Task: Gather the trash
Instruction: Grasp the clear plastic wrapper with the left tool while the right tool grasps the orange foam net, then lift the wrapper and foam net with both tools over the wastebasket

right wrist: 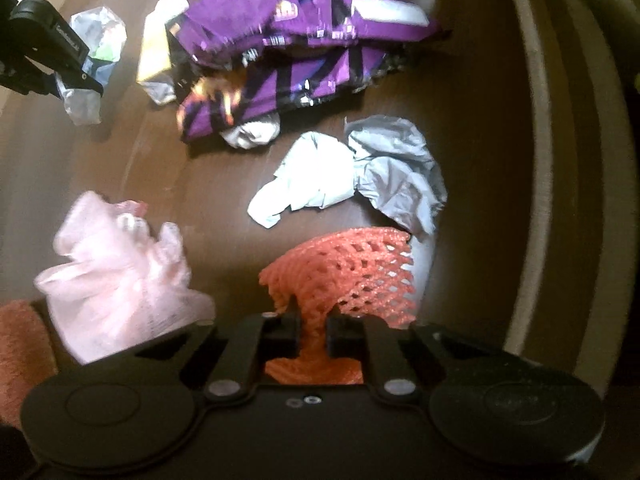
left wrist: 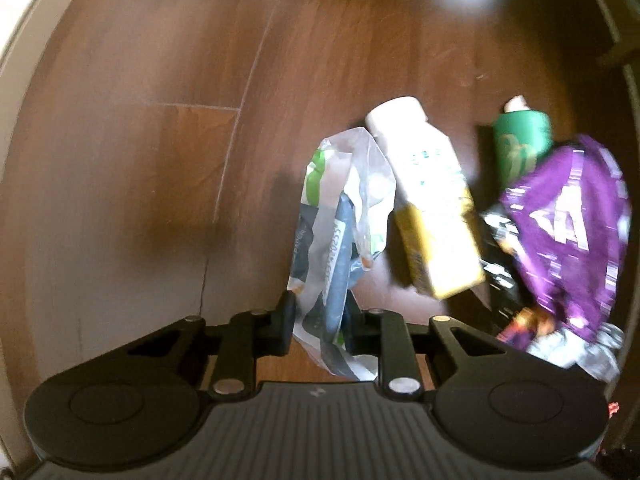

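My left gripper (left wrist: 320, 322) is shut on a crumpled clear plastic wrapper (left wrist: 344, 220) with green and grey print, which hangs between its pads above the wooden floor. The same wrapper (right wrist: 94, 64) and the left gripper (right wrist: 52, 52) show at the upper left of the right wrist view. My right gripper (right wrist: 313, 332) is shut on an orange foam net sleeve (right wrist: 352, 272), pinched between the pads. Other trash lies on the floor: a white and yellow bottle (left wrist: 432, 200), a green bottle (left wrist: 520, 140), a purple snack bag (right wrist: 304, 48) and crumpled white paper (right wrist: 348, 172).
A pink plastic bag (right wrist: 116, 264) lies left of the right gripper. A curved beige wall or skirting (right wrist: 560, 160) bounds the floor on the right. A pale skirting edge (left wrist: 24, 40) runs along the left of the brown plank floor (left wrist: 160, 80).
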{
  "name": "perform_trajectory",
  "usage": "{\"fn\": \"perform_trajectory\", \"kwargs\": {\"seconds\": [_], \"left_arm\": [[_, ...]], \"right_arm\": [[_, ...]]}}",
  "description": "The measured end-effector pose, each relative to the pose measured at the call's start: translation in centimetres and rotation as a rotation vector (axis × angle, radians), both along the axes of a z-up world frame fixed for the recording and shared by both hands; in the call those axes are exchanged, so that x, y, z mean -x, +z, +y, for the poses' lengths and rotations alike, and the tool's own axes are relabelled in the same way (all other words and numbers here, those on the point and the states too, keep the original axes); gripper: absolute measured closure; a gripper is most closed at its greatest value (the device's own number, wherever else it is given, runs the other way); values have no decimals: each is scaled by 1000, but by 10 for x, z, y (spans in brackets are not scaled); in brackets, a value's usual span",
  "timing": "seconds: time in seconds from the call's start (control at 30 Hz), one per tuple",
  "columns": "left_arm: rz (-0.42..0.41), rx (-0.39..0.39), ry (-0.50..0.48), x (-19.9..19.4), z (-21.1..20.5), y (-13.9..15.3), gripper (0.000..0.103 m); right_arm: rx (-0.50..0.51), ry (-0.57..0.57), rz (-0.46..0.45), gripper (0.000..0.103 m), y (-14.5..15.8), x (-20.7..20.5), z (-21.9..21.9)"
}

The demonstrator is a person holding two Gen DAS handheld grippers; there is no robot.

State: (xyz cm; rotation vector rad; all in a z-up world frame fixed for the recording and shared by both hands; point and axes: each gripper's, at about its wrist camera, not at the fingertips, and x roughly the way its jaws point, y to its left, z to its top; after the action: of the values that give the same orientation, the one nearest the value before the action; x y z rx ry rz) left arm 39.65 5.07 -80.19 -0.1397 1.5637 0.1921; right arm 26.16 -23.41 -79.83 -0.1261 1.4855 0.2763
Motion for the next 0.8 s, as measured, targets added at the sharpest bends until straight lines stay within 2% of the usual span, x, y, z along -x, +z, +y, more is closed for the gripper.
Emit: {"fn": "perform_trajectory", "kwargs": {"seconds": [0.1, 0.2, 0.37, 0.57, 0.8], "left_arm": [[-18, 13, -3, 6, -3, 40, 80], [-41, 18, -9, 14, -11, 93, 80], [-80, 26, -25, 22, -25, 195, 80], [-135, 25, -39, 22, -42, 315, 80], [-207, 44, -58, 16, -60, 426, 80]], "right_arm": [[-22, -44, -15, 93, 35, 2, -3], [-50, -81, -38, 93, 80, -2, -9], [-115, -128, -103, 93, 174, -13, -13], [-179, -140, -215, 93, 301, -32, -20], [-211, -108, -294, 93, 422, -45, -26]]}}
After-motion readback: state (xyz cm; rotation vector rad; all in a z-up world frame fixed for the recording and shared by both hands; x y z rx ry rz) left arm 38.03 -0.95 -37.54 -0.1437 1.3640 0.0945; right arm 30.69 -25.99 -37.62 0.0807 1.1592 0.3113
